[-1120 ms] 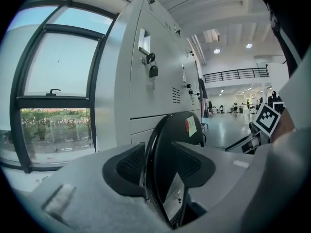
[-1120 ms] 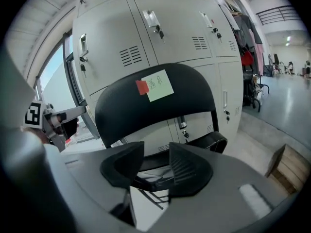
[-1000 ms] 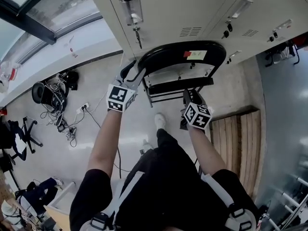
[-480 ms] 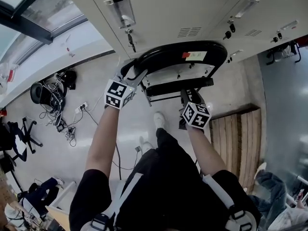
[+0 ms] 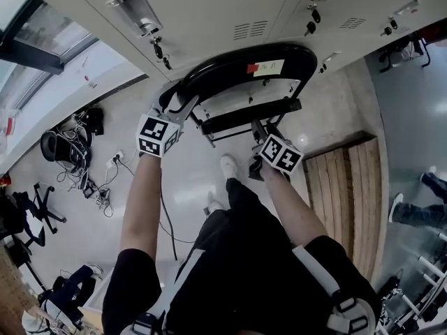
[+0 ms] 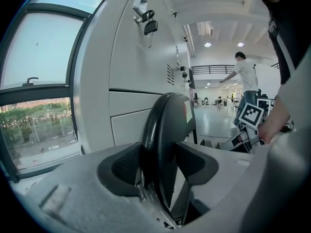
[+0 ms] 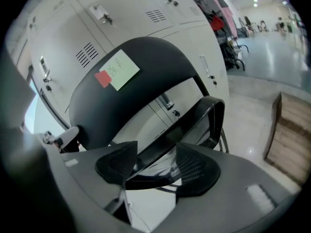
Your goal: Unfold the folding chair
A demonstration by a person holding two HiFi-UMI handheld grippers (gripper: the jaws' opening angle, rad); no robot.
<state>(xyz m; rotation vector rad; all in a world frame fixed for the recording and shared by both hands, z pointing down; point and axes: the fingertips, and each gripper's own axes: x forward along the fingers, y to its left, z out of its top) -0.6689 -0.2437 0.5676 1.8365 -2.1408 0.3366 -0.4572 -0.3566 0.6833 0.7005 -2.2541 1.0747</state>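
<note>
- At the floor's (image 5: 188, 180) far edge, close in front of the grey lockers (image 5: 209, 12): a black folding chair (image 5: 244, 72), upright, with its backrest (image 5: 209, 75) toward the lockers.
- On the backrest's face: a pale note with a red tab (image 5: 265, 67).
- Below the backrest: the seat (image 5: 244, 117), showing as a dark bar in the head view and near edge-on in the right gripper view.
- At the backrest's left end: the left gripper (image 5: 176, 105), reaching toward it from the person's side.
- Between that gripper's jaws (image 6: 158, 166), in the left gripper view: the backrest's curved rim (image 6: 163, 130), edge-on and filling most of the gap.
- Released and just widened, those jaws; rim close against the left pad, no firm squeeze from the right pad.
- At the seat's right part, lower than the other gripper: the right gripper (image 5: 262, 132), pointing down toward the chair.
- Between its jaws (image 7: 155, 166), in the right gripper view: the seat's near rim (image 7: 165, 147), crossing the gap on a slant.
- Also released, and just been opening further; space visible on either side of the rim, neither pad pressing it.
- To the chair's right, on the floor: a slatted wooden platform (image 5: 346, 187), apart from the chair.
- Hanging from a locker door above the backrest's left end: a bunch of keys (image 5: 157, 47).
</note>
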